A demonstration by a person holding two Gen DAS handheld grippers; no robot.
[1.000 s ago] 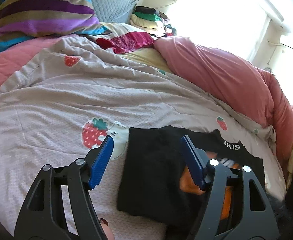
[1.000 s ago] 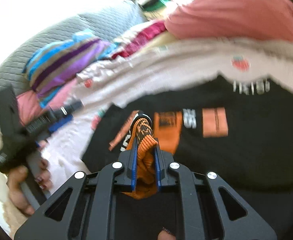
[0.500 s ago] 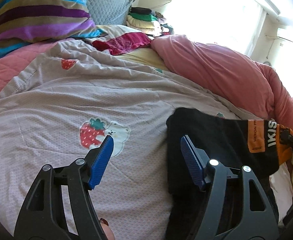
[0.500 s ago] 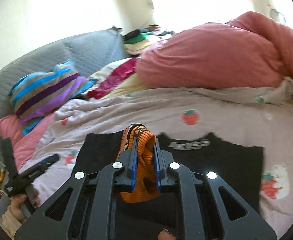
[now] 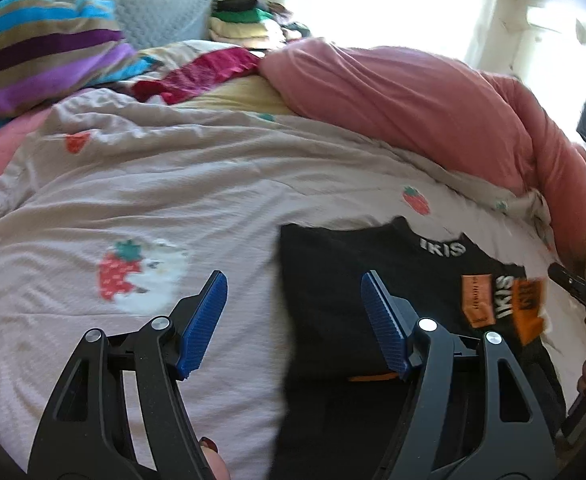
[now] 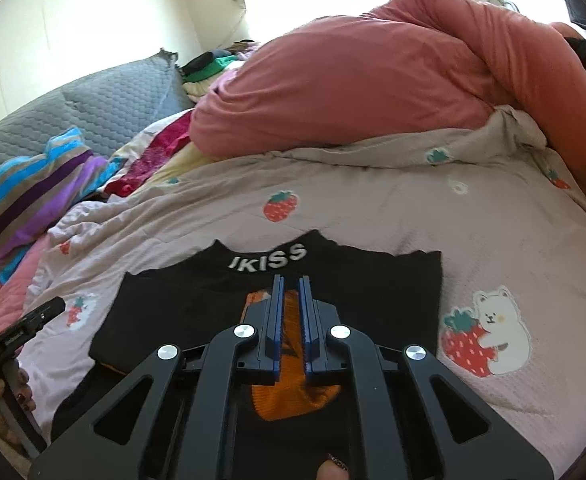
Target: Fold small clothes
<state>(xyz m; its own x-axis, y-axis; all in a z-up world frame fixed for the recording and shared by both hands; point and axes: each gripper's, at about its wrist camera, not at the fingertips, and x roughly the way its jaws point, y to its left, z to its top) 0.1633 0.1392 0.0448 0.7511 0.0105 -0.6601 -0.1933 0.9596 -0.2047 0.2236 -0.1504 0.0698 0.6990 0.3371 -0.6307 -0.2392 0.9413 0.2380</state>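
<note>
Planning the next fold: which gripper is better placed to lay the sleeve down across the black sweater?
Right. The right gripper, its jaws just closed further, pinches the orange cuff above the black sweater. The left gripper hangs open and empty at the sweater's left edge.

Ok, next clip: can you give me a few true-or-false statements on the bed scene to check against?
1. The left tool is open and grips nothing. True.
2. The black top lies on a bare wooden floor. False: it lies on a strawberry-print quilt.
3. White lettering shows at the top's neckline. True.
4. The striped pillow is red and white. False: its stripes are blue, purple and tan.
5. The pink duvet is spread flat under the top. False: it is bunched up beyond the top, on the far side of the quilt.
</note>
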